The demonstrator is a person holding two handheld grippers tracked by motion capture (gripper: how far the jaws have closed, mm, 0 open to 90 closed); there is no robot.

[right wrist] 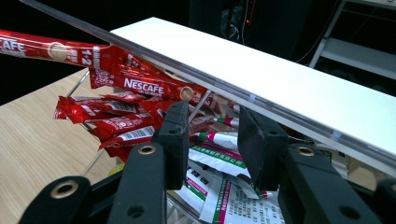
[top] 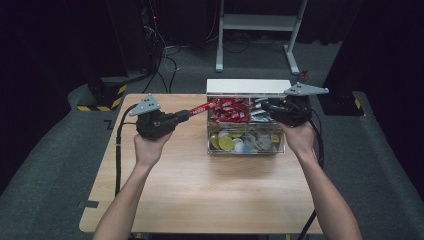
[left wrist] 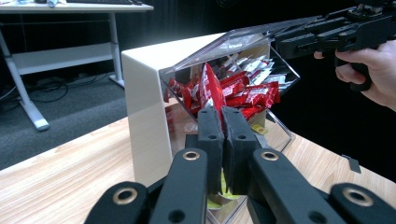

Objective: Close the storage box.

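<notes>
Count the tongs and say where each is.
2. Left tongs, left of the clear box, grip a red sachet; right tongs at its raised lid, on the right.

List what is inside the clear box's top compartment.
Red coffee sachets on the left, white sachets on the right; the left gripper holds one red sachet. Lower layers are covered.

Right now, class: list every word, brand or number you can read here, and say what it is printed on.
"NESCAFE": red sachet at the top of the clear box.
"1+2": same red sachet's end, beside the brand.
"CAFE": red stick at far left, cut off.
White-and-green packets: print too small to read.
</notes>
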